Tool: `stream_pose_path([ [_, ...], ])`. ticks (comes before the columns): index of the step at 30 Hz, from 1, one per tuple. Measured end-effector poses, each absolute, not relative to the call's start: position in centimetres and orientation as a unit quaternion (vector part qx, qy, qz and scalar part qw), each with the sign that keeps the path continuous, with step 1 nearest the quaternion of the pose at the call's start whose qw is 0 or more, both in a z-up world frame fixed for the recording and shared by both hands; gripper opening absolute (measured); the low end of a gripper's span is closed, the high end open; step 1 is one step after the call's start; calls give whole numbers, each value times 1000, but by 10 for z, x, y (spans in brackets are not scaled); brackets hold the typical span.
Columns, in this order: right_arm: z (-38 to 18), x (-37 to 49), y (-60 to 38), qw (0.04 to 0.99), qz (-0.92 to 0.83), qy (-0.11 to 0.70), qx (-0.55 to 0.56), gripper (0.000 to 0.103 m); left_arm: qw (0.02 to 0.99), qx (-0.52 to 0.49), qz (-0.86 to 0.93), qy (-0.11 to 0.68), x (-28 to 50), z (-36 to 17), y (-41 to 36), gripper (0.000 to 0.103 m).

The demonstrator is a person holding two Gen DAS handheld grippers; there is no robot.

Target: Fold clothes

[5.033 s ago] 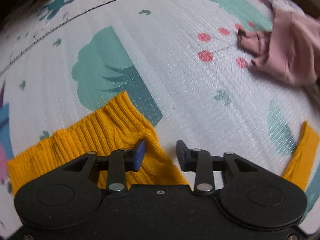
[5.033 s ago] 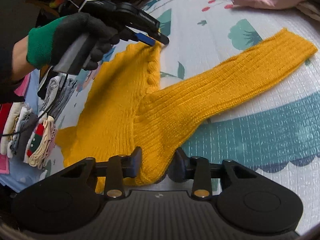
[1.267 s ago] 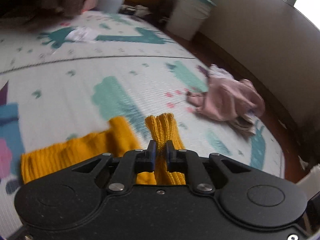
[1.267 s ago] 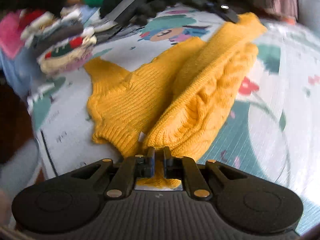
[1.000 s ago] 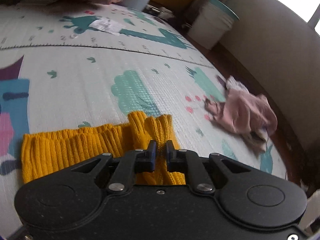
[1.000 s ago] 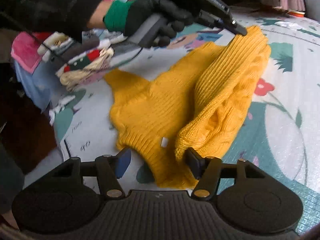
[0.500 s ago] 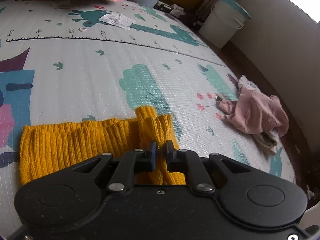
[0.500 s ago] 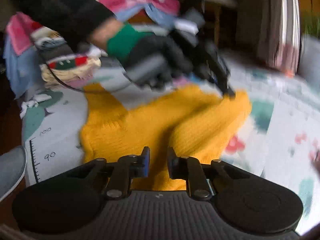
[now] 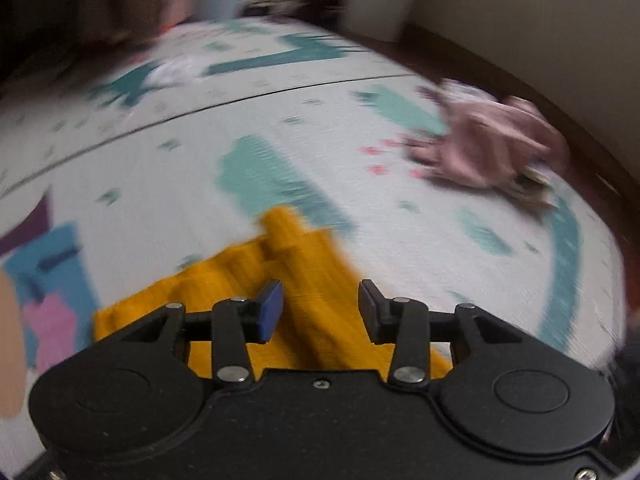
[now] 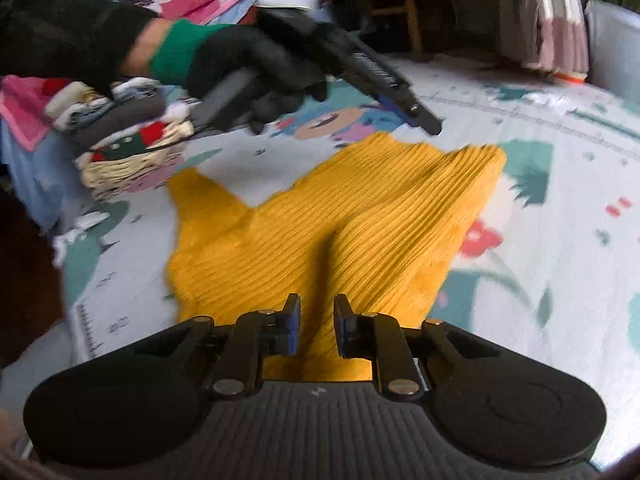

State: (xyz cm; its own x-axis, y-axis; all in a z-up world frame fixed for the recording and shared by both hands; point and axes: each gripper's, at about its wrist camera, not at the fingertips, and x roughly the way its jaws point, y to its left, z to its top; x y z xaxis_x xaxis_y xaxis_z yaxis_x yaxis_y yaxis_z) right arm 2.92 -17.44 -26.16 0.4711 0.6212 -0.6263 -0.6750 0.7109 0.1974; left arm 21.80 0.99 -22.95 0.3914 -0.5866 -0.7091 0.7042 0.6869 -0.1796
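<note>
A yellow knit sweater (image 10: pixel 340 220) lies folded over on the printed play mat (image 10: pixel 560 260). In the left wrist view its ribbed edge (image 9: pixel 312 264) lies under my left gripper (image 9: pixel 320 304). That gripper's jaws are opening, with the knit below them and the pads not pressing on it. Seen from the right wrist, the left gripper (image 10: pixel 428 124), held by a black-gloved hand (image 10: pixel 248 68), hovers just above the sweater's far edge. My right gripper (image 10: pixel 316 320) is over the near edge, its jaws a narrow gap apart and gripping nothing.
A crumpled pink garment (image 9: pixel 488 148) lies on the mat at the far right, near the wall. A stack of folded clothes (image 10: pixel 120 136) sits at the mat's left edge. A pale bucket (image 9: pixel 380 0) stands beyond the mat's far side.
My left gripper let go of the sweater's ribbed edge, opened, lifted and rolled. The right gripper released the near fold earlier and its jaws have narrowed. The sweater now lies flatter.
</note>
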Motion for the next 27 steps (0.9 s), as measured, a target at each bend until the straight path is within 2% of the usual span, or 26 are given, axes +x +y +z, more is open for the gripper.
stream_pose_path([
  [4,-275,47,-169,853,355,382,-33,20,811,125,-423,385,209,-244,-26,40],
  [8,-288,50,-166,839,357,410,-20,20,782,226,-406,414,213,-291,-55,40],
  [11,-291,50,-165,837,357,413,-16,21,782,221,-407,417,214,-286,-53,41],
  [13,-288,49,-168,836,359,415,-9,21,784,220,-416,405,208,-264,-45,40],
  [16,-272,38,-174,834,382,397,-17,22,801,172,-419,391,199,-218,-2,40],
  [19,-259,24,-172,812,417,401,-81,22,831,131,-373,391,181,-193,56,40],
  [24,-225,8,-166,747,487,414,-184,23,880,1,-229,417,125,-198,163,40],
  [27,-205,8,-147,714,514,417,-229,29,891,-93,-127,425,84,-218,223,40],
])
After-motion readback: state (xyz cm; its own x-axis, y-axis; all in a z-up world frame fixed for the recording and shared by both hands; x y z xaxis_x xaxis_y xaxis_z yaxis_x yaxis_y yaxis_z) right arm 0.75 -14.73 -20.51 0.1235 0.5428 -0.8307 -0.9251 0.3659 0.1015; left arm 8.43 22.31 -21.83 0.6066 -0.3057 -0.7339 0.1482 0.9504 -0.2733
